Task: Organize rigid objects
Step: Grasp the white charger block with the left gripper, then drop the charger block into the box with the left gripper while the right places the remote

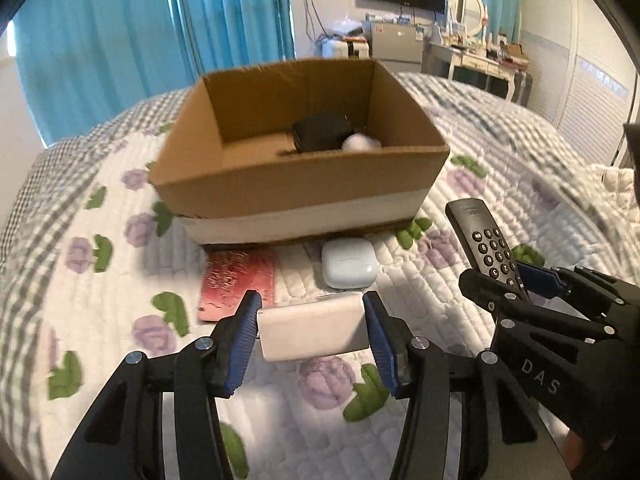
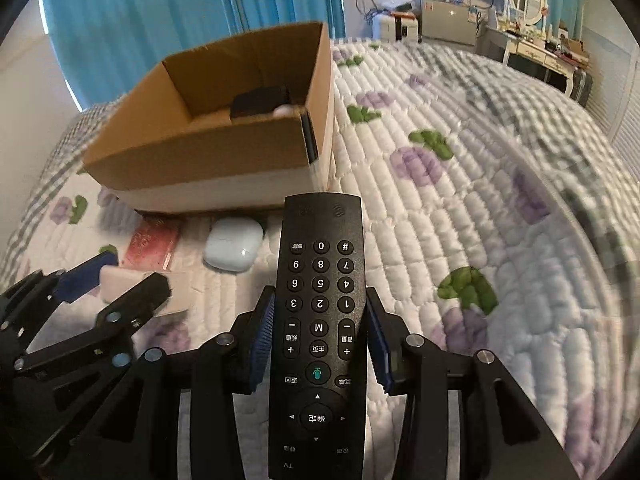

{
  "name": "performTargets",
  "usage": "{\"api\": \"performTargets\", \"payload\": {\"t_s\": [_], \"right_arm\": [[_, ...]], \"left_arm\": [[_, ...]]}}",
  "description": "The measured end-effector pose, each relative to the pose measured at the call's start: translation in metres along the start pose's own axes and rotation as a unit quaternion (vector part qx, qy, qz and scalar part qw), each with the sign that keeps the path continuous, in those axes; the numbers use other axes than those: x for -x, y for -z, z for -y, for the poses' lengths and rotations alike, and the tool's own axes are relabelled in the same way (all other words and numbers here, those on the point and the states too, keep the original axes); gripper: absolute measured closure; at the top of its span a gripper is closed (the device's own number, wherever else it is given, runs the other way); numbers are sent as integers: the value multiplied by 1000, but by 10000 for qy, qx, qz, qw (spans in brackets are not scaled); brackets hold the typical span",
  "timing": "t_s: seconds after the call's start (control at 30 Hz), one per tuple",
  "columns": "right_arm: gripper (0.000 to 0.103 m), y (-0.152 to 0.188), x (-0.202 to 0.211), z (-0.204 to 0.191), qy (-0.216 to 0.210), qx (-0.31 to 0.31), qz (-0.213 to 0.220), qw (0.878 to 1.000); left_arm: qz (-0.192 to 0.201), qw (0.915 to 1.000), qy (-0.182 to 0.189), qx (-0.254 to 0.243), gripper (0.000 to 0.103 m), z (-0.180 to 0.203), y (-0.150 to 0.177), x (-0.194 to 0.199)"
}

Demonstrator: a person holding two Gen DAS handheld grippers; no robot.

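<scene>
Bed (image 1: 500, 152): your surface, under a quilted floral cover.
Cardboard box (image 1: 296, 184): sits on your bed.
Red card (image 1: 240, 280): flat before the box.
Earbud case (image 1: 349, 262): beside the card.

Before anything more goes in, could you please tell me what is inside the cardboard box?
Inside the cardboard box lie a black object and a white rounded object. The near wall hides the floor in front.

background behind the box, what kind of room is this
Most likely a bedroom: the cardboard box sits on a quilted floral bedspread, with a dressing table and oval mirror and blue curtains behind.
</scene>
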State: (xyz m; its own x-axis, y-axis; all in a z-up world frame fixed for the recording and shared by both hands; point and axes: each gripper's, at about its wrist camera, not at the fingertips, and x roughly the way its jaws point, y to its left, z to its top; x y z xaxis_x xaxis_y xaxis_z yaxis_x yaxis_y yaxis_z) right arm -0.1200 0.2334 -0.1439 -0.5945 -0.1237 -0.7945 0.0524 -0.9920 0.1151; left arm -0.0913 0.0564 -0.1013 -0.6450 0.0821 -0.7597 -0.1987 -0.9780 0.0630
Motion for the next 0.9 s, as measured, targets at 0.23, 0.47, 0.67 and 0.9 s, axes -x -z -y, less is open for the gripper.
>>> {"api": "performTargets", "payload": {"t_s": [0.23, 0.47, 0.67, 0.9], "right_arm": [[62, -5, 26, -3, -60, 66, 243, 9997], [61, -27, 56, -10, -179, 288, 586, 9977], [62, -66, 76, -17, -266, 564, 948, 9935], [62, -131, 75, -27, -372, 859, 1289, 9872]], "left_arm": [[299, 9994, -144, 25, 50, -8, -21, 31], [522, 9983, -254, 30, 50, -10, -37, 48], [688, 9971, -311, 126, 50, -19, -69, 48], [798, 9956, -405, 260, 50, -35, -120, 26]]}}
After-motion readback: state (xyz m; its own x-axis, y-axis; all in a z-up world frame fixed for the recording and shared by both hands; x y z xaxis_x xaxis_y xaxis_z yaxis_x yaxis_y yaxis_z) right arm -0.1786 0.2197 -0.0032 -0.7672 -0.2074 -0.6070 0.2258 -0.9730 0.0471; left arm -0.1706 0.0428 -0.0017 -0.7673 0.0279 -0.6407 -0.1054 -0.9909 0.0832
